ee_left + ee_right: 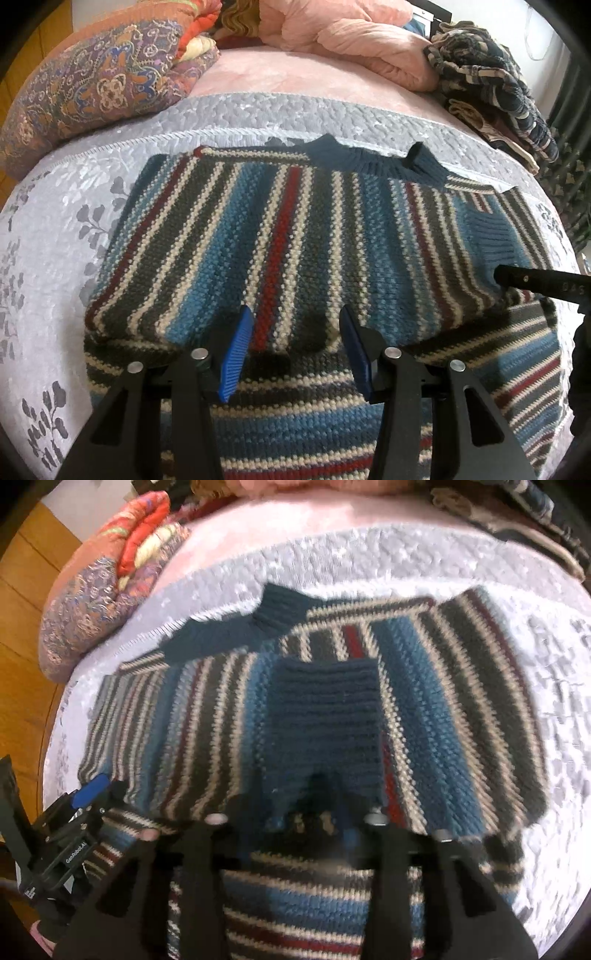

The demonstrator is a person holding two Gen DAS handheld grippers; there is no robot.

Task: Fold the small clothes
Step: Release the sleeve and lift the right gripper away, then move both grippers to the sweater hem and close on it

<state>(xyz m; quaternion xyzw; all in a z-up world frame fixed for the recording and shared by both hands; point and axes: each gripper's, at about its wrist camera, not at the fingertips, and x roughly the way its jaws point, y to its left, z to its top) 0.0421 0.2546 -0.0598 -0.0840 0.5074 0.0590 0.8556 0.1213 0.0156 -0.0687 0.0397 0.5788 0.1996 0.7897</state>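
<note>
A small striped knit sweater in blue, dark grey, cream and red (295, 236) lies on a pale grey quilted bedspread with a leaf print (55, 258), and takes up the middle of both views. Its upper part is folded over onto the lower part, so the stripes run toward twelve o'clock on the top layer and crosswise on the layer beneath, at six o'clock. The dark blue ribbed collar (373, 162) sits at the fold's far edge, around one o'clock in the left wrist view.

The left gripper (295, 332) hovers at the near edge of the folded layer, its bright blue ribbed pads (236, 350) spread wide apart with only knit fabric showing between them — nothing is pinched. It also shows at eight o'clock in the right wrist view.

The right gripper (314, 812) is blurred, and its fingertips are lost under a dark blue ribbed cuff (325, 723) that lies on top of the striped layer; whether the jaws are apart or clamped on the cuff I cannot tell. In the left wrist view one black finger reaches in from three o'clock and touches the cuff's edge.

Beyond the bedspread, a paisley-patterned cushion (92, 92) rests at ten o'clock, a rumpled pink quilt (351, 40) at twelve o'clock, and a heap of dark striped knitwear (495, 88) at two o'clock.
</note>
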